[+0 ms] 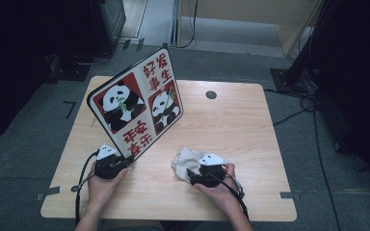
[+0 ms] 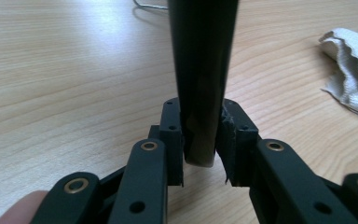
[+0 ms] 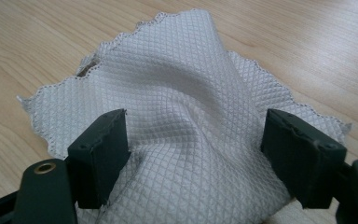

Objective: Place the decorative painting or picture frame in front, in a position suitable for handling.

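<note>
Two hands came in at the near edge of the wooden table (image 1: 231,108) in the high view. Its left gripper (image 1: 110,161) held the near corner of a tilted panda board (image 1: 136,103). Just right, the right gripper (image 1: 207,169) sat on a crumpled white cloth (image 1: 184,158).

Up close in the left gripper view, the black fingers (image 2: 171,140) were pinching the board's dark edge (image 2: 203,79), which stood straight up.

From the right gripper view, the fingers (image 3: 103,149) were spread wide. The cloth (image 3: 177,107) lay bunched between them and stretched away to the far side, so this hand was the nearer one to grab it.
</note>
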`<state>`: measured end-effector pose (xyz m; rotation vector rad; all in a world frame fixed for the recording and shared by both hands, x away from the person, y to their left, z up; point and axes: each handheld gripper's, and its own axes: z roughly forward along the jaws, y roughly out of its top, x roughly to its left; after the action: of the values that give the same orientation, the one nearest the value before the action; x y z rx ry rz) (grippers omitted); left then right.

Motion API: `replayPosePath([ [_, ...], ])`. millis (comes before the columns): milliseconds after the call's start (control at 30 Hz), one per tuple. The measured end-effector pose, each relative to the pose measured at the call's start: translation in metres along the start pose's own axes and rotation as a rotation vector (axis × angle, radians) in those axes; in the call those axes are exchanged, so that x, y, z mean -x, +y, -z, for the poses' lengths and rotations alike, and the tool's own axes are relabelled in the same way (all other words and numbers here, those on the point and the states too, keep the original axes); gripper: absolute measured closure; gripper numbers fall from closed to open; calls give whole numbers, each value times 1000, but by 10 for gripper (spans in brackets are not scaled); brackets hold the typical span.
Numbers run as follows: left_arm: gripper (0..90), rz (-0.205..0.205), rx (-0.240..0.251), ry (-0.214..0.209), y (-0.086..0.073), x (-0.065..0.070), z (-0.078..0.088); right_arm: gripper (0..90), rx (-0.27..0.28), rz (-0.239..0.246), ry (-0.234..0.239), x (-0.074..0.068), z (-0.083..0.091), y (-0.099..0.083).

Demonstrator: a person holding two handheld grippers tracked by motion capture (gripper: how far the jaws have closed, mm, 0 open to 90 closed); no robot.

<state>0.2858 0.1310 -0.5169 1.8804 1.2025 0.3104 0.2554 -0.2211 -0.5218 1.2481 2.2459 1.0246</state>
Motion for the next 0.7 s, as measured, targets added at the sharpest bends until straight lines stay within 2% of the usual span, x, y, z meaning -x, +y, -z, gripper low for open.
replayPosePath([
  [167,753,-1,-1,-13,0,0,0,230,-4,-6,-5,-1,0,1],
  [300,755,-1,-1,-15,0,0,0,288,12,-5,-14,0,1,-2],
  [400,764,-9,-5,-26,0,0,0,402,25,-12,-21,0,3,-3],
  [600,774,-15,-9,-38,0,0,0,721,49,-19,-48,7,8,-7],
  [700,777,-17,-10,-42,0,0,-1,798,46,-39,-45,10,9,-6],
])
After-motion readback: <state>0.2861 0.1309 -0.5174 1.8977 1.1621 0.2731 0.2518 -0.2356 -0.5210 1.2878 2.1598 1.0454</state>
